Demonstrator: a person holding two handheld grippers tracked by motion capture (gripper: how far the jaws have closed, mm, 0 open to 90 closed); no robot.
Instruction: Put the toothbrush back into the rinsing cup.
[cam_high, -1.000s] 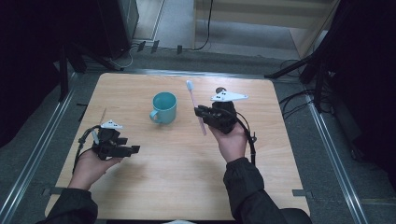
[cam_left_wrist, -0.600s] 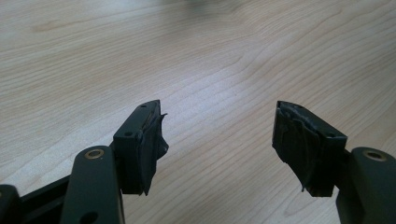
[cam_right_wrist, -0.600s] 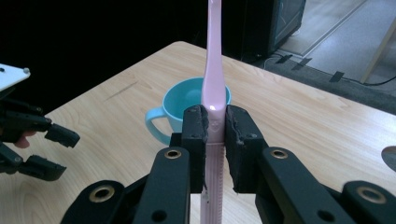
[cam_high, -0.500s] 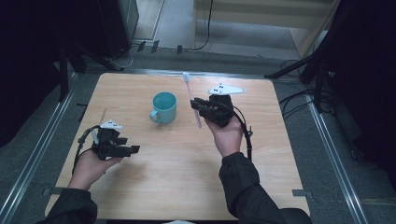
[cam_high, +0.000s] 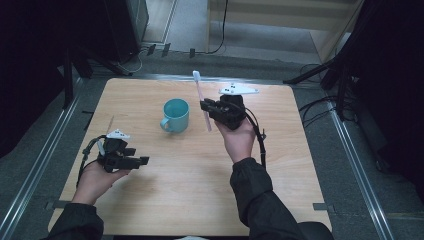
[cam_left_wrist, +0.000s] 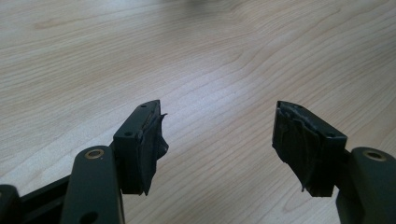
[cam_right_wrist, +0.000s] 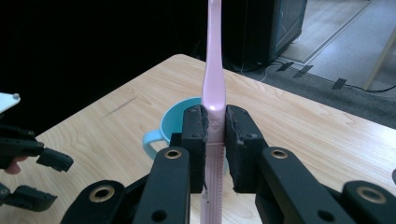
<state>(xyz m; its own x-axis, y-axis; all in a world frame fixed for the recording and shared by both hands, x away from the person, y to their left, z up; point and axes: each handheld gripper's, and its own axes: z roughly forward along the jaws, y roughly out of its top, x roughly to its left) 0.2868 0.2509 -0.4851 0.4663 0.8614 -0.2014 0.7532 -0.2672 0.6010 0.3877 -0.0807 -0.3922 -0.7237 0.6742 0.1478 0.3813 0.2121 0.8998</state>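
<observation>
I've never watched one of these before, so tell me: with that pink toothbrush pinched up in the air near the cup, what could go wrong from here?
The right gripper pinches the slim toothbrush low on its handle, so the long end could swivel or slip out. Swung toward the teal cup, the brush might catch the rim and tip it, since the left gripper rests open and apart from the cup, steadying nothing.

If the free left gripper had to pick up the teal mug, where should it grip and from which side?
Grip the mug by its rim wall from above, one jaw inside and one outside, probably on the left side. It stands upright with its mouth open, and its handle looks small. The left gripper is open and empty.
</observation>
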